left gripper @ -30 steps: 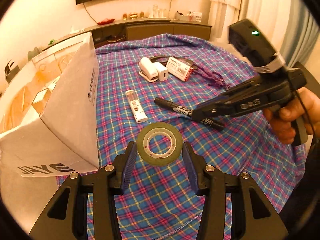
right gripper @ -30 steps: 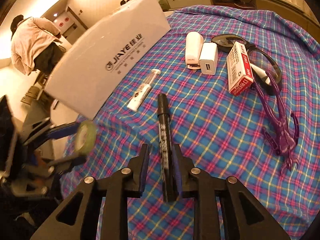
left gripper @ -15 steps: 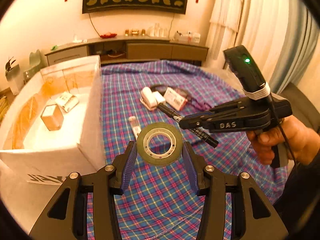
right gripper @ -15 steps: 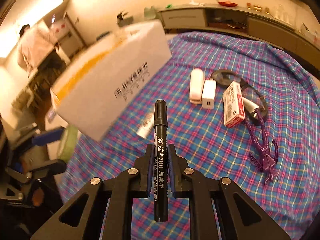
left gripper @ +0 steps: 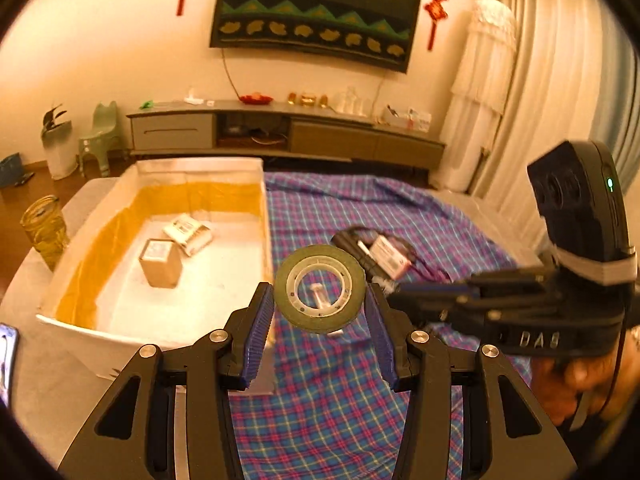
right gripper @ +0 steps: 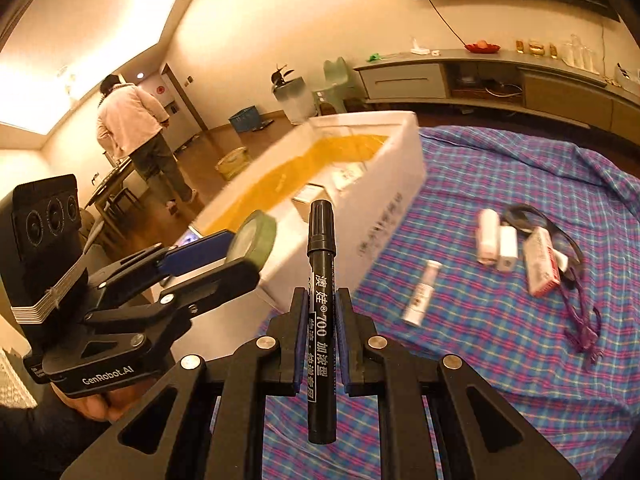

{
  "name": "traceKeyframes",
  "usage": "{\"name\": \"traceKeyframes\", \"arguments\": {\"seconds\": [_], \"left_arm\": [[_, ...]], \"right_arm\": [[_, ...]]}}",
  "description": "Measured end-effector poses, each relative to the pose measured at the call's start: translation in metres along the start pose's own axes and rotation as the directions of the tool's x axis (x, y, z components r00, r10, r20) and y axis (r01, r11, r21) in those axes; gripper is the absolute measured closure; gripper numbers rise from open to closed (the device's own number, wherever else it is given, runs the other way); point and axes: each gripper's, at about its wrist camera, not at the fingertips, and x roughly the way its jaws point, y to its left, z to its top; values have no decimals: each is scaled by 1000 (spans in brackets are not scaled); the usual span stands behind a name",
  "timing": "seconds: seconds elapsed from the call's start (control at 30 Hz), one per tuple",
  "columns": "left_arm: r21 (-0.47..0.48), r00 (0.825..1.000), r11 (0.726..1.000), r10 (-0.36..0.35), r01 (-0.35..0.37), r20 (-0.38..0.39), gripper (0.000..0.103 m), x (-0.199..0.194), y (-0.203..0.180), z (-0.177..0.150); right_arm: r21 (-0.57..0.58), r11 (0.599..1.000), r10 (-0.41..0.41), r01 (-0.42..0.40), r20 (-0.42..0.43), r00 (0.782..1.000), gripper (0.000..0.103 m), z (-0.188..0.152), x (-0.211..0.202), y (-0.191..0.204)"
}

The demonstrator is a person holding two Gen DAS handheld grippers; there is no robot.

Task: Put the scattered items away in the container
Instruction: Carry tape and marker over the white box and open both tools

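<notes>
My left gripper (left gripper: 319, 312) is shut on a green tape roll (left gripper: 320, 294) and holds it in the air just right of the white box (left gripper: 264, 200); it also shows in the right wrist view (right gripper: 240, 248). My right gripper (right gripper: 322, 312) is shut on a black marker (right gripper: 320, 320), upright, raised near the box's (right gripper: 384, 208) near corner. The box holds a small brown carton (left gripper: 160, 262) and a white packet (left gripper: 188, 232). On the plaid cloth lie a white tube (right gripper: 420, 296), two white chargers (right gripper: 498, 242), a red-white pack (right gripper: 542, 266), glasses and a purple cord (right gripper: 580, 316).
A yellow glass (left gripper: 44, 230) stands left of the box. A person (right gripper: 140, 140) stands in the room behind. A low cabinet (left gripper: 280, 132) lines the back wall. The cloth (left gripper: 340, 412) hangs over the table edge near me.
Both grippers have risen higher and shifted toward the box, each still holding its item. The box's inside is now in full view of the left wrist.
</notes>
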Motion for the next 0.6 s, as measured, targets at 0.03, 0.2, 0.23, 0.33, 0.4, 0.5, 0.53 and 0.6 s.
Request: {"name": "traceKeyframes", "arguments": {"seconds": [0.03, 0.2, 0.23, 0.33, 0.4, 0.5, 0.53, 0.6], "left_arm": [[-18, 1000, 1000, -2, 2, 11, 54, -3, 7, 3], [-87, 998, 996, 10, -5, 55, 54, -14, 37, 17], [-99, 998, 995, 21, -15, 58, 54, -14, 43, 19], [-141, 997, 989, 50, -41, 60, 54, -11, 63, 26], [-170, 997, 983, 71, -63, 43, 54, -4, 76, 29], [-206, 996, 975, 91, -85, 24, 54, 6, 94, 32], [-222, 995, 971, 97, -93, 11, 54, 10, 101, 34], [-238, 994, 966, 105, -101, 4, 54, 15, 111, 36]], "right_arm": [[-8, 1000, 0, 0, 3, 1000, 88, 5, 2, 6], [-65, 998, -8, 9, 21, 1000, 88, 28, 6, 37], [-73, 997, -11, 13, 24, 1000, 88, 33, 8, 42], [-92, 995, -22, 24, 23, 999, 88, 47, 18, 54], [-96, 995, -22, 23, 15, 1000, 88, 53, 25, 58], [-97, 995, -25, 25, -1, 1000, 88, 63, 41, 62], [-96, 995, -26, 26, -5, 1000, 88, 66, 44, 63], [-95, 995, -26, 25, -16, 1000, 88, 73, 55, 64]]}}
